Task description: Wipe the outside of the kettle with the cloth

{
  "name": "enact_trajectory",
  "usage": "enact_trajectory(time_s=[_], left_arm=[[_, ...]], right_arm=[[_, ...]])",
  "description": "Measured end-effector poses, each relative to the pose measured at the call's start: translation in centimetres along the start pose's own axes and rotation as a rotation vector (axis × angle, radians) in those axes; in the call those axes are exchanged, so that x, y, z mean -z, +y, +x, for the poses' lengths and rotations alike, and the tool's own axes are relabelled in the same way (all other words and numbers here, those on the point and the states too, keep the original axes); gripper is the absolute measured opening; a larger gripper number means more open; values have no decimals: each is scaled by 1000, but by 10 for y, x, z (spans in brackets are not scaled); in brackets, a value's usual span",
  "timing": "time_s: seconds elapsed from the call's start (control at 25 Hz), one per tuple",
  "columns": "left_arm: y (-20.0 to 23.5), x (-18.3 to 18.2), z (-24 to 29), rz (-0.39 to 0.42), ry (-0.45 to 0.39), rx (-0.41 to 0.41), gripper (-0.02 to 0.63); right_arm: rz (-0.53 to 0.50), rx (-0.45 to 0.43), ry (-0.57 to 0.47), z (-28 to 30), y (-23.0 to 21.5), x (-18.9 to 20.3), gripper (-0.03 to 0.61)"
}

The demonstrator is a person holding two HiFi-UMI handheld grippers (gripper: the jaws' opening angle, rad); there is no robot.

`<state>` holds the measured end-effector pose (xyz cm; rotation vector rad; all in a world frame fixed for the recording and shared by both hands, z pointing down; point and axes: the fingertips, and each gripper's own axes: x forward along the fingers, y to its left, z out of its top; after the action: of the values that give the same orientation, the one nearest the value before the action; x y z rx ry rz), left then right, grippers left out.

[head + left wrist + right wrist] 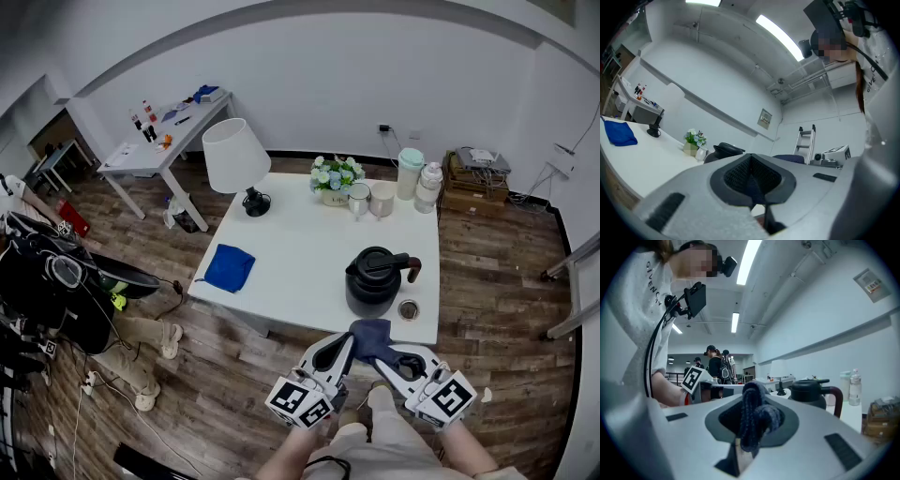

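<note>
The black kettle (pixel 375 281) stands near the front right of the white table (pixel 300 244), lid on and handle to the right. Just in front of it, over the table's near edge, a dark blue cloth (pixel 370 337) hangs bunched between my two grippers. My left gripper (pixel 345 345) is shut on the cloth's left side; a thin fold shows between its pads (pixel 752 185). On the right side my right gripper (pixel 392 358) is shut, with a thick roll of cloth (pixel 754 418) standing up from its jaws. The kettle (pixel 808 392) shows beyond them.
A second, brighter blue cloth (pixel 229 267) lies at the table's left edge. A white lamp (pixel 236 159), flowers (pixel 336 178), two cups (pixel 359 199), a flask (pixel 410 173) and a bottle (pixel 428 187) line the far side. A small round strainer (pixel 408 309) sits beside the kettle.
</note>
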<state>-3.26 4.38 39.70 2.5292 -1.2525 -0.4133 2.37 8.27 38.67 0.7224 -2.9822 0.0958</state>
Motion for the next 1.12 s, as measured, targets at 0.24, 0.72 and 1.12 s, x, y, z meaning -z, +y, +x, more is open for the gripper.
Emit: enact_trajectory(time_s=[0.24,0.72,1.12], left_arm=[[16,-18,36,57,-36,-9,8],[56,38,68,-18,34,-91,6],[76,87,59,-93,79,-120,8]], right_arm=[[-59,-31,-56,29,-43,-16,52],[88,-20,21,46,-98,38,52],[137,-51,109,56,-96,90,52]])
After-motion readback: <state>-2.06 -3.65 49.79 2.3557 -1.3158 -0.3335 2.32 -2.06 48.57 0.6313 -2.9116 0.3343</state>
